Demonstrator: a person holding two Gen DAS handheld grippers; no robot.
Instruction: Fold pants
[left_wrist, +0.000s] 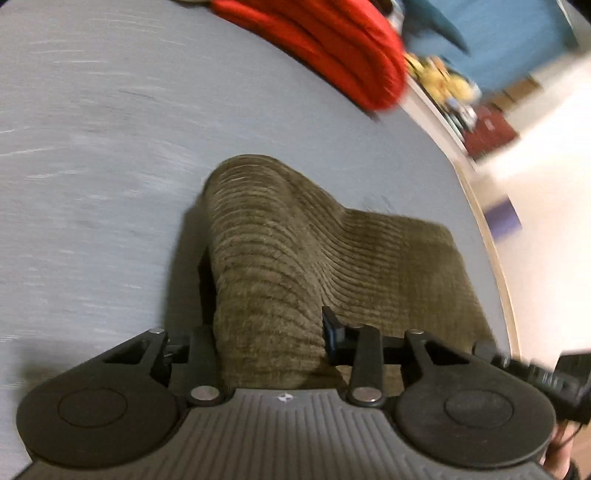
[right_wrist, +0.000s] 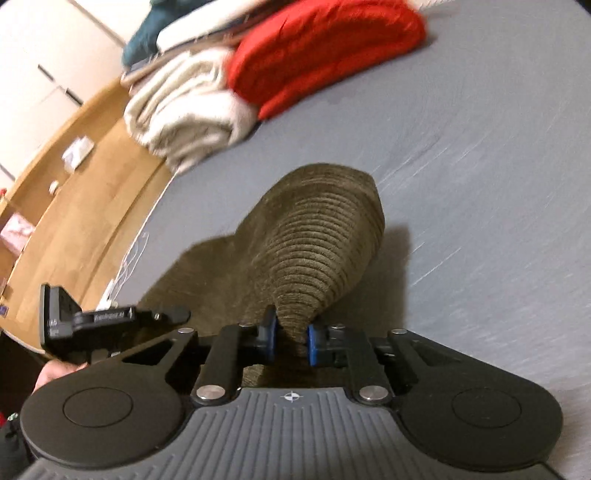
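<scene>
**Pinching both near corners of the pants, ready for the fold away**

Gripping is the word on both sides right now. The right claw (right_wrist: 290, 341) is clamping its blue pads (right_wrist: 313, 343) onto a gathered ridge of the olive corduroy pants (right_wrist: 317, 236), the jaws nearly together with the cloth squeezed thin between them. The left claw (left_wrist: 267, 343) is standing wider, but a thick hump of the same pants (left_wrist: 295, 258) is filling the whole gap between its fingers, so it is reading as a grip on a bulkier bunch of fabric.

The pants are lying on the blue-grey bed (left_wrist: 92, 147), already a compact, partly folded block, and from each claw the cloth is rising into a tented ridge and running straight ahead, away from the holder. That is the relation that counts: the garment is stretching forward along the line each claw is pointing, with the near edge in the jaws and the far edge resting on the sheet. Both claws are sitting side by side on that near edge, neither one closer than the other, so my guess is that the next move is carrying this edge forward over the far one.

Beyond, a red folded garment (right_wrist: 325, 55) and a cream folded pile (right_wrist: 184, 107) are waiting well clear of the pants.
</scene>
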